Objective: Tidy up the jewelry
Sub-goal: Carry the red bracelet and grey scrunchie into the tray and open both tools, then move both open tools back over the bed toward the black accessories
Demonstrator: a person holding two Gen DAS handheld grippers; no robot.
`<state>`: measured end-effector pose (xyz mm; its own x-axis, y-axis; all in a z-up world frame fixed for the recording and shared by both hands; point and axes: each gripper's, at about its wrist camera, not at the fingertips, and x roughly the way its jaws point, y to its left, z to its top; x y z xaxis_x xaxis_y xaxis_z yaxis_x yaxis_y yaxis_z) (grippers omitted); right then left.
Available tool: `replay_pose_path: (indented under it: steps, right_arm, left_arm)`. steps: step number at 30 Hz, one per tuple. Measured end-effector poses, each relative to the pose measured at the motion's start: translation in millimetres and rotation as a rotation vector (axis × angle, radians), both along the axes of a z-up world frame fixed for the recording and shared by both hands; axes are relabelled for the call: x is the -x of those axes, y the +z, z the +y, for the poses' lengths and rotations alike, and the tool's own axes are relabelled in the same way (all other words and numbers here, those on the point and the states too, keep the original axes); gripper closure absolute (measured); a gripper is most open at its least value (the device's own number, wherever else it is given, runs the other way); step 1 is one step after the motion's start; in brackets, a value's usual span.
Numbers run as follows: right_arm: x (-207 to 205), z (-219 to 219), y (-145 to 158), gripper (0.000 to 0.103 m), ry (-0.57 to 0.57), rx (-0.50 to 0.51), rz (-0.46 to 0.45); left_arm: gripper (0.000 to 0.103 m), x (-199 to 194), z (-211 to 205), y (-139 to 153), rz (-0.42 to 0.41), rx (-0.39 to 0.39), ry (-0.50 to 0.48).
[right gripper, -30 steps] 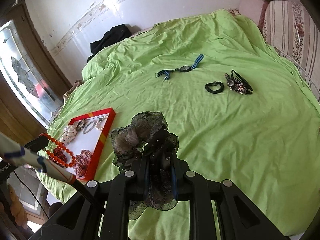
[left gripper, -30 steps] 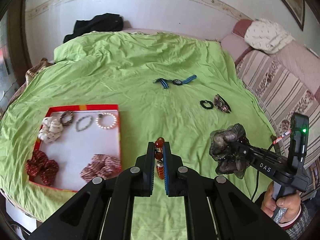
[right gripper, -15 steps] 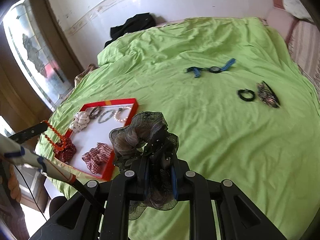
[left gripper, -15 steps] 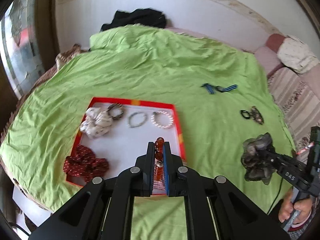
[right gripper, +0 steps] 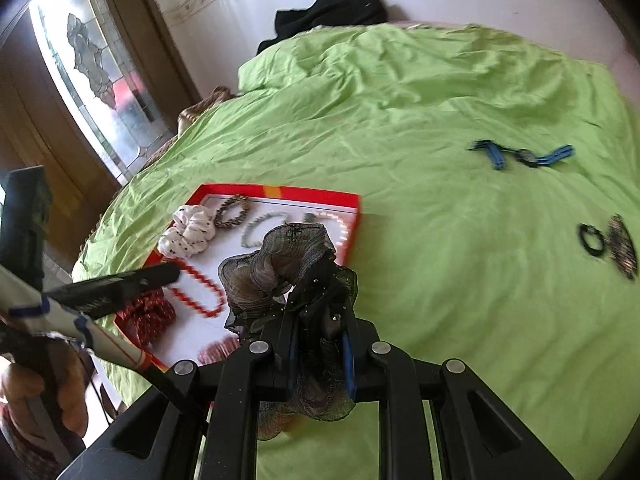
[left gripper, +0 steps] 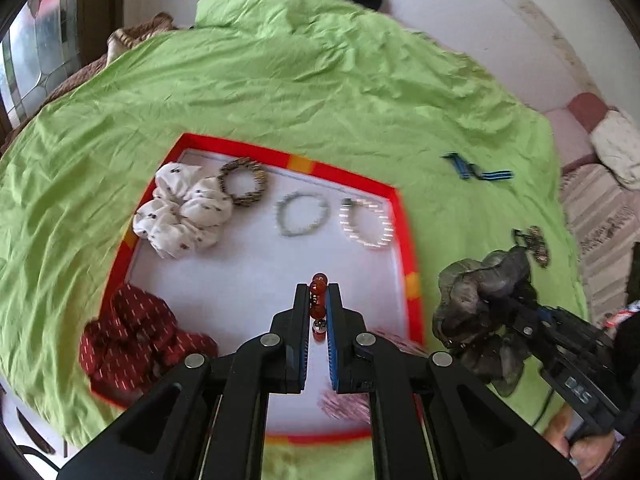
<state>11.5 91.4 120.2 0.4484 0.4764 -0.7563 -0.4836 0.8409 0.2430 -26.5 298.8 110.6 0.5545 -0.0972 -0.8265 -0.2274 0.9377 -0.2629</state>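
My left gripper [left gripper: 318,300] is shut on a string of orange-red beads [left gripper: 319,288] and hangs over the white floor of the red-rimmed tray [left gripper: 400,208]. In the right wrist view the bead string [right gripper: 200,292] dangles in a loop over the tray [right gripper: 312,194]. My right gripper [right gripper: 320,320] is shut on a grey-brown lace scrunchie [right gripper: 280,264], just right of the tray's near corner. The tray holds a white scrunchie [left gripper: 180,212], a brown bracelet [left gripper: 243,182], a pale green bracelet [left gripper: 302,214], a pearl bracelet [left gripper: 368,224], a dark red scrunchie [left gripper: 128,336] and a pink checked one [left gripper: 348,404].
A blue-strapped watch [right gripper: 524,156], a black hair ring [right gripper: 592,240] and a patterned clip [right gripper: 622,248] lie on the green bedspread [right gripper: 440,280] to the right. A black garment [right gripper: 332,12] lies by the far wall. A glazed door [right gripper: 88,76] stands at the left.
Both grippers have swung left toward the tray. The left one now hangs lower, with the beads over the tray's floor; the right one has reached the tray's corner. Both grips are unchanged.
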Motion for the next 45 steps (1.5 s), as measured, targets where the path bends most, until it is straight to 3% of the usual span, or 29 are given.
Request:
replay_pose_path:
  steps: [5, 15, 19, 21, 23, 37, 39, 45]
  right_arm:
    - [-18, 43, -23, 0.084, 0.043, 0.011, 0.048]
    - [-35, 77, -62, 0.082, 0.068, 0.0, 0.147]
    - [-35, 81, -63, 0.071, 0.082, 0.003, 0.14]
    - [-36, 80, -60, 0.065, 0.079, 0.0, 0.127]
    - [-35, 77, -55, 0.056, 0.076, -0.005, 0.114]
    - [-7, 36, -10, 0.048, 0.035, -0.054, 0.042]
    - [-1, 26, -4, 0.045, 0.024, -0.069, 0.034]
    - [16, -14, 6, 0.044, -0.02, -0.087, 0.03]
  left_arm:
    - [0.096, -20, 31, -31, 0.103, -0.039, 0.058]
    - [0.096, -16, 50, -45, 0.122, -0.026, 0.107]
    - [0.085, -8, 47, -30, 0.087, -0.037, 0.122]
    - [0.065, -1, 42, -15, 0.049, -0.066, 0.13]
    - [0.059, 6, 38, -3, 0.016, -0.092, 0.141]
    - [0.048, 64, -17, 58, -0.138, -0.213, 0.165]
    - [0.043, 73, -26, 65, -0.162, -0.223, 0.168]
    - [0.04, 95, -54, 75, -0.195, -0.238, 0.157]
